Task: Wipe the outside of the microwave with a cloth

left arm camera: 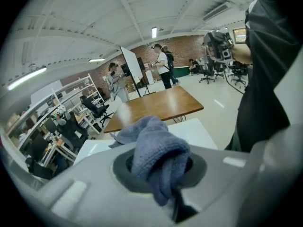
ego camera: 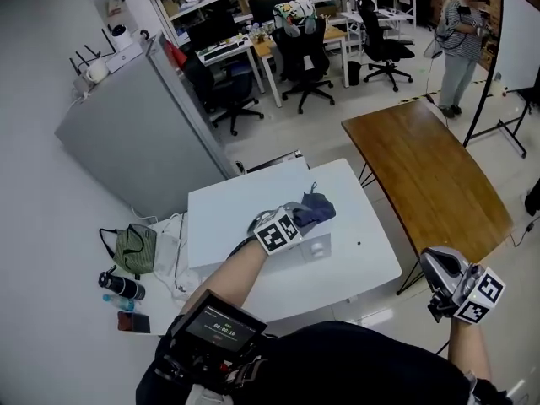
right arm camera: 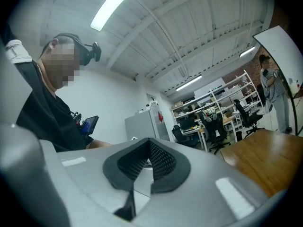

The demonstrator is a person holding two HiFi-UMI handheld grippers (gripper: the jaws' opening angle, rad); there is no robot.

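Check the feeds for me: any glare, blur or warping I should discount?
Head view: even light, sharp, some wide-angle lean at the edges. Left gripper view: heavy fisheye with black corners; the blue-grey knitted cloth in the left tongs sits close and slightly soft. Right gripper view: same fisheye, the long ceiling strip light blown out white, the background hazy.

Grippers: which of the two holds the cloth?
The left gripper: its jaws are shut on the blue cloth. The right gripper holds nothing.
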